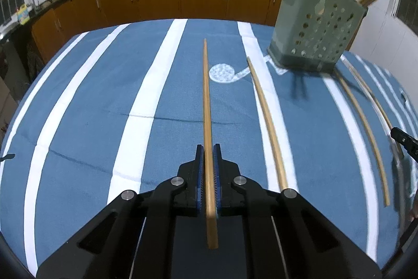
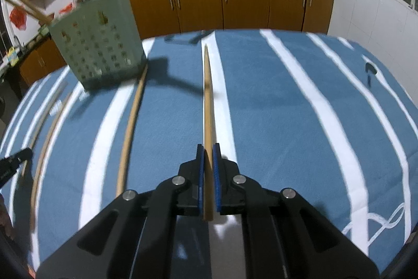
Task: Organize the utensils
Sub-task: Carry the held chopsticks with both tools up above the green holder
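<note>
Seen from two wrist cameras over a table under a blue cloth with white stripes (image 1: 146, 106), each hand-held gripper is clamped on one wooden chopstick. Nearest in the left view, the left gripper (image 1: 209, 151) has its blue pads pressed together on a chopstick (image 1: 207, 96) that runs from 6 o'clock straight toward 12 o'clock along the fingers. In the right view, the right gripper (image 2: 208, 149) is likewise closed on a second chopstick (image 2: 207, 101), which points the same way over a white stripe. Further out, loose chopsticks lie on the cloth: one (image 1: 263, 119) just beside the held stick at about 2 o'clock in the left view, and two more (image 1: 365, 127) toward 3 o'clock. Farthest, at 1 o'clock in the left view and 10 o'clock in the right, a pale green perforated utensil holder (image 1: 317, 25) stands on the cloth with several chopsticks already upright or leaning in it. The job looks partly done: some sticks are stowed, two are in hand, and at least three remain to be picked up.
</note>
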A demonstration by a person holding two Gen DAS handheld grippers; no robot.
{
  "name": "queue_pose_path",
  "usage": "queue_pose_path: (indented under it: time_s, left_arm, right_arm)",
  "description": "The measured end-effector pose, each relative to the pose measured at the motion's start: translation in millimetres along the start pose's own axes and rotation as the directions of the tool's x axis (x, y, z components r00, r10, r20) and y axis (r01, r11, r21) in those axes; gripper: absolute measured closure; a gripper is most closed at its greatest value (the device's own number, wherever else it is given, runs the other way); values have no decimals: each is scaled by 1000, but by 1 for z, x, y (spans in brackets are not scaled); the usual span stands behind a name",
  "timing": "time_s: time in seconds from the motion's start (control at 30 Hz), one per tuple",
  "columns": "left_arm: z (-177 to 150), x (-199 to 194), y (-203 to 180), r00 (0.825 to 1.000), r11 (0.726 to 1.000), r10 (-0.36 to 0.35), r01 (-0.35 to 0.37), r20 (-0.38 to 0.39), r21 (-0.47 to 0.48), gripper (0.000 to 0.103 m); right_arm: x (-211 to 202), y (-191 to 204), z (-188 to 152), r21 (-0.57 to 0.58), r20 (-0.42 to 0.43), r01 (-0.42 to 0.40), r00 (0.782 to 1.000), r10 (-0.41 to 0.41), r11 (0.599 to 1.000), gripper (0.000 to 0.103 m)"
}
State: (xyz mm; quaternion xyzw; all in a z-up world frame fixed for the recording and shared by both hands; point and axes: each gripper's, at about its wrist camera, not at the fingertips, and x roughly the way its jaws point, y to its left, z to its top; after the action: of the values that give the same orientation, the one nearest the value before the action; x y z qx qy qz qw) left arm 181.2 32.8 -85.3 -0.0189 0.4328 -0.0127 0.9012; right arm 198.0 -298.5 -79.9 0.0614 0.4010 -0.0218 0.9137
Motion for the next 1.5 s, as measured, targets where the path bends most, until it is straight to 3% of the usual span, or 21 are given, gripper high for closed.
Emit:
queue_pose_path:
  time_s: [0.17, 0.4, 0.77, 0.9, 0.97, 1.13, 1.3, 1.33, 1.4, 1.5]
  left_arm:
    - [24, -32, 5, 996, 1000, -28, 29, 89, -8, 95]
    - [63, -85, 13, 969, 996, -74, 84, 234, -30, 96]
    - [100, -127, 21, 931, 990, -107, 132, 350, -49, 96]
    - [108, -141, 17, 915, 987, -130, 155, 383, -35, 96]
    - [114, -152, 11, 899, 985, -152, 174, 410, -17, 96]
    - [128, -181, -14, 851, 974, -211, 224, 482, 32, 96]
    - [150, -208, -43, 776, 966, -247, 245, 580, 84, 96]
    - [156, -212, -50, 758, 966, -247, 240, 603, 93, 96]
    - [165, -212, -59, 739, 967, -246, 235, 627, 101, 96]
    - [180, -206, -70, 725, 969, -236, 223, 647, 105, 96]
  right_arm:
    - [-36, -4, 25, 16, 120, -10, 993, 8, 1000, 95]
    - [-86, -3, 64, 15, 289, -35, 957, 30, 999, 95]
    - [-120, 10, 88, -15, 392, -60, 918, 61, 998, 95]
    - [-144, 12, 101, -21, 446, -97, 890, 97, 995, 95]
    - [-160, 14, 107, -25, 476, -134, 870, 130, 991, 95]
    - [-206, 22, 130, -52, 573, -246, 786, 231, 968, 95]
    - [-236, 40, 157, -85, 677, -283, 687, 264, 955, 95]
    - [-237, 43, 161, -88, 690, -281, 675, 262, 956, 95]
    - [-235, 48, 172, -90, 712, -287, 651, 263, 954, 95]
    - [-227, 55, 184, -86, 739, -273, 628, 245, 958, 95]
